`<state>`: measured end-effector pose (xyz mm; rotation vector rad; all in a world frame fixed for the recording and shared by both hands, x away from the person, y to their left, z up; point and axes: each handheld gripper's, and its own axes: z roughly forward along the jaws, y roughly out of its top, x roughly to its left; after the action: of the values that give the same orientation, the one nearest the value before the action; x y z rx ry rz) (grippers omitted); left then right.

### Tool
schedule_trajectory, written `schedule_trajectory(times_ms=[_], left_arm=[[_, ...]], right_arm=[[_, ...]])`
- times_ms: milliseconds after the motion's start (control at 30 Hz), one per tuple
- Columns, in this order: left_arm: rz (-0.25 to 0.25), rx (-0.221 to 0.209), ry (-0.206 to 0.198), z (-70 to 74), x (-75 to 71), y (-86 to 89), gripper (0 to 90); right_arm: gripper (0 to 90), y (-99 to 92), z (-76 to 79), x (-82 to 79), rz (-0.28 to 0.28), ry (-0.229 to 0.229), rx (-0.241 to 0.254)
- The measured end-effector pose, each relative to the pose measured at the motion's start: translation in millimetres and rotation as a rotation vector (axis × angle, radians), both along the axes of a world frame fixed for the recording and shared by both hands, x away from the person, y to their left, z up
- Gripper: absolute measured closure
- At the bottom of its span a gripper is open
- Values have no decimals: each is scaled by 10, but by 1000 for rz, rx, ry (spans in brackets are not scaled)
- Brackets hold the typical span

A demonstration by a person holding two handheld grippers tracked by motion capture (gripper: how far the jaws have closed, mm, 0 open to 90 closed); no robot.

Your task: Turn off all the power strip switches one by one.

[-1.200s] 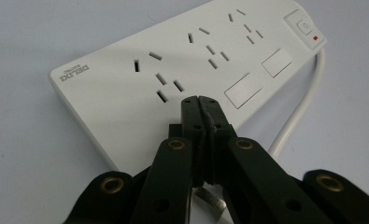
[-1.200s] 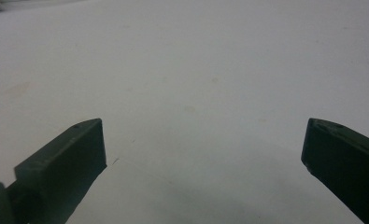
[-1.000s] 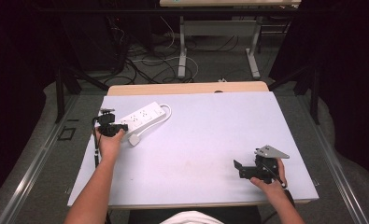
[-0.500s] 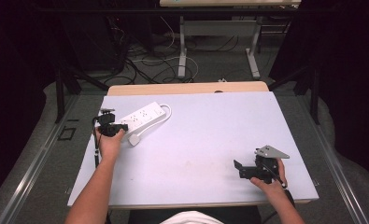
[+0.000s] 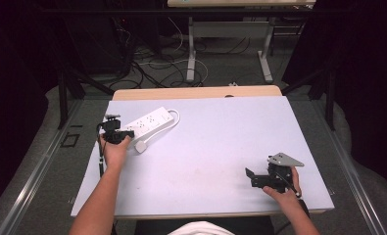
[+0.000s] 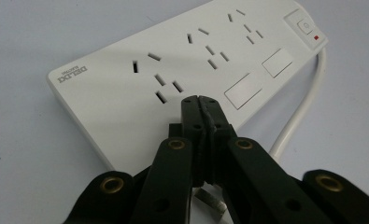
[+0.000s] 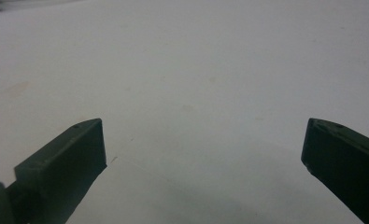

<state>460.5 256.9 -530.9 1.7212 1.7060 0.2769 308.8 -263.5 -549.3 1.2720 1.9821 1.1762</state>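
Observation:
A white power strip [image 5: 149, 121] lies at the table's far left, with several sockets, a switch and a small red light. Its white cable [image 5: 175, 117] loops round to a white plug [image 5: 141, 147] lying just in front of it. My left gripper [image 5: 130, 133] is shut, its tips over the near end of the strip. In the left gripper view the shut jaws of that gripper [image 6: 201, 99] sit just above the strip [image 6: 173, 60], with the cable [image 6: 308, 98] to the right. My right gripper [image 5: 250, 178] rests open at the front right, nothing between its jaws [image 7: 203, 149].
The white table top [image 5: 220, 132] stretches bare between the two hands. A wooden strip [image 5: 196, 92] runs along its far edge. Beyond it are desk legs and loose cables on the floor [image 5: 171, 63].

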Motion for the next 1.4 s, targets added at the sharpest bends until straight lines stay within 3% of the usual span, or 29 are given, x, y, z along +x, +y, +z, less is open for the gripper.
schedule_trajectory(times_ms=[133, 167, 200, 367, 400, 533, 600, 833, 867, 1000, 1033, 1233, 1267, 1400], left_arm=[[14, 5, -3, -11, -25, 24, 900], [2, 5, 12, 1, -30, 30, 900], [1, 9, 14, 4, -31, 27, 900], [2, 4, 13, 2, -30, 34, 900], [14, 1, -2, -11, -27, 28, 900], [0, -3, 17, 3, -26, 47, 900], [11, -4, 2, -8, -22, 41, 900], [0, 5, 15, 8, -22, 43, 900], [14, -2, 1, 0, -23, 27, 900], [-18, 3, -3, 45, -48, 45, 900], [-5, -8, -28, 45, -55, 32, 900], [-51, -23, -41, 136, -99, 46, 900], [-57, -21, -51, 149, -104, 48, 851], [-68, -27, -73, 214, -135, 25, 807]], right_arm=[[0, 1, 0, 0, 1, 1, -1], [0, 3, -5, 4, 2, -2, 1], [0, 9, -2, 1, 2, 16, 8], [0, 17, -4, 11, 6, 3, 1], [0, 14, -7, 17, 9, 8, 5], [0, 5, -10, 22, 7, 8, 5], [0, 0, -12, 23, 6, 5, 1], [0, -6, -14, 13, -6, 2, 4], [0, -6, -14, 13, -6, 2, 4], [0, -13, -6, 8, 3, 5, 0], [0, -7, -5, 7, -1, 1, 1], [0, -1, -2, 6, 4, 5, 4], [0, 1, -1, 6, 2, 7, 4], [0, 11, 3, 1, 4, 4, 4]])
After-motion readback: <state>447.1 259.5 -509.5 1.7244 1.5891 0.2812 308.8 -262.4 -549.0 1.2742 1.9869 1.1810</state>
